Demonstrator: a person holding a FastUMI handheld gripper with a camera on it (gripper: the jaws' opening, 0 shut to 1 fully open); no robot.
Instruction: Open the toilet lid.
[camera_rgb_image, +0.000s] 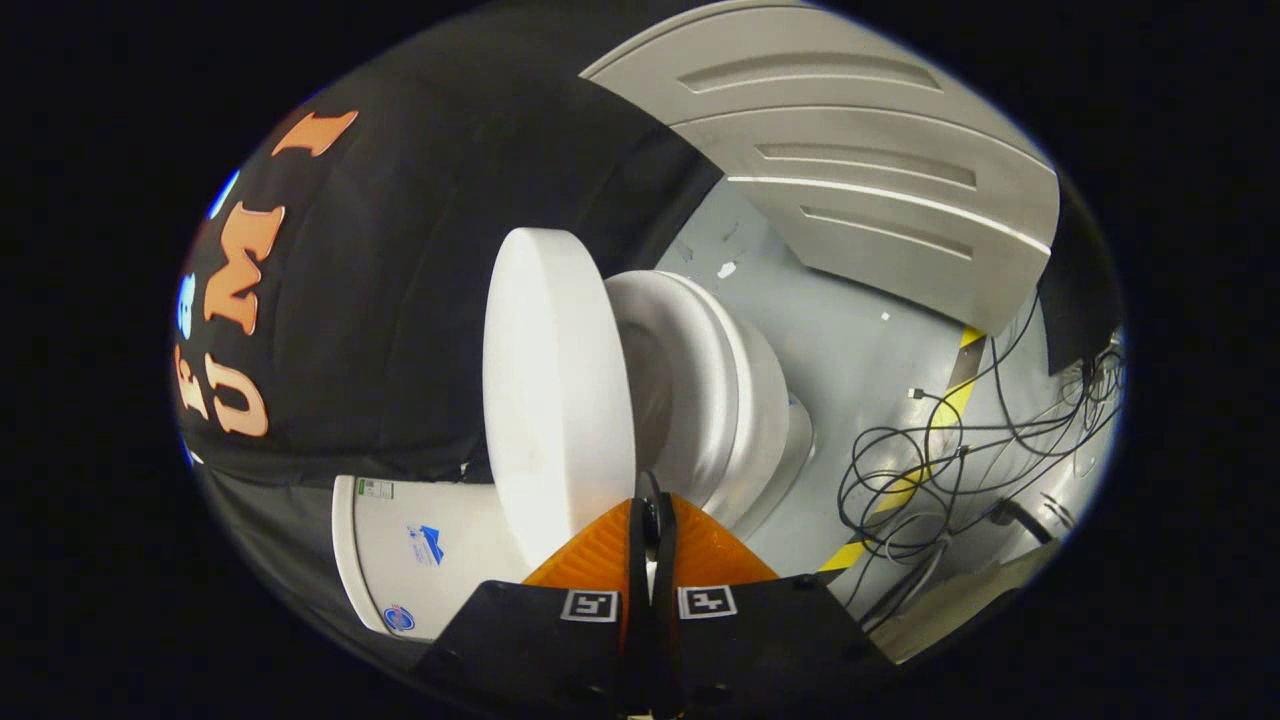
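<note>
Evidently rigid, smooth white plastic toilet lid (555, 390) stands raised off white seat (700, 390); gripper (650, 500) fingers together at its rim edge, grip uncertain; slippery.

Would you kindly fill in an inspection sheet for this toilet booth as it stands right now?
Surface: grey floor with a yellow-and-black tape strip.
Job's things: toilet lid swung up off the seat, standing near the tank; bowl open.
Clutter: a few small white specks on the floor.
Grippers: hand-held gripper with orange fingers closed together, tips at the lid's edge, nothing seen between them.
Cables: loose black cables tangled on the floor beside the toilet.
Surroundings: black cloth wall behind the toilet; grey ribbed panel beyond it.
</note>
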